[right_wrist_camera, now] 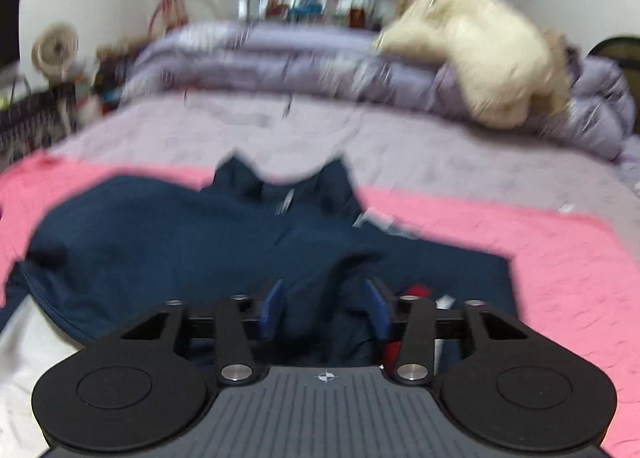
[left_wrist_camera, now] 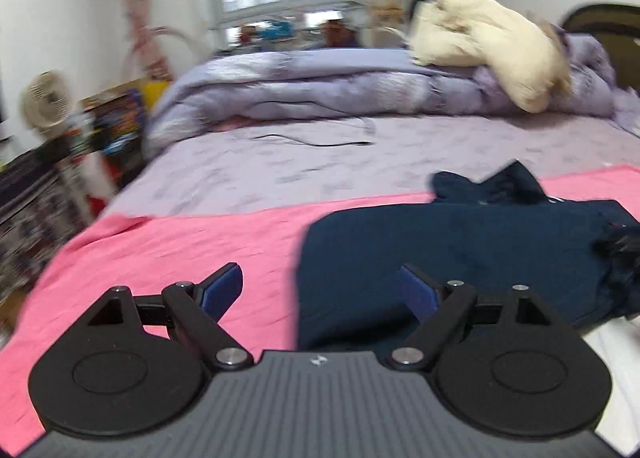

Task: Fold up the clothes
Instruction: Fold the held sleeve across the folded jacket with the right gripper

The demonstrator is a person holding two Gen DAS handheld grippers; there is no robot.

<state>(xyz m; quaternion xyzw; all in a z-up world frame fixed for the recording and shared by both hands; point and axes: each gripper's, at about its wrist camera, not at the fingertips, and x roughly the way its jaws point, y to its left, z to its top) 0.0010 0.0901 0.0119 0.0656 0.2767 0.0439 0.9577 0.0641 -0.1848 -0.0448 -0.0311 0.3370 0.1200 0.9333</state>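
Note:
A navy blue garment (left_wrist_camera: 460, 254) lies on a pink cloth (left_wrist_camera: 168, 246) spread over the bed. Its collar (left_wrist_camera: 500, 181) points toward the far side. My left gripper (left_wrist_camera: 320, 290) is open and empty, hovering over the garment's left edge. In the right wrist view the same garment (right_wrist_camera: 168, 242) lies partly folded, collar (right_wrist_camera: 288, 181) at the far end. My right gripper (right_wrist_camera: 324, 310) is partly open, with a raised fold of the navy cloth between its blue pads (right_wrist_camera: 274, 306). Whether the pads press the cloth is unclear in the blur.
A folded lilac duvet (left_wrist_camera: 320, 89) and a cream fluffy garment (left_wrist_camera: 488, 45) lie at the far side of the bed. A black cable (left_wrist_camera: 320, 141) lies on the lilac sheet. A small fan (left_wrist_camera: 48, 97) and stacked boxes (left_wrist_camera: 116, 121) stand left of the bed.

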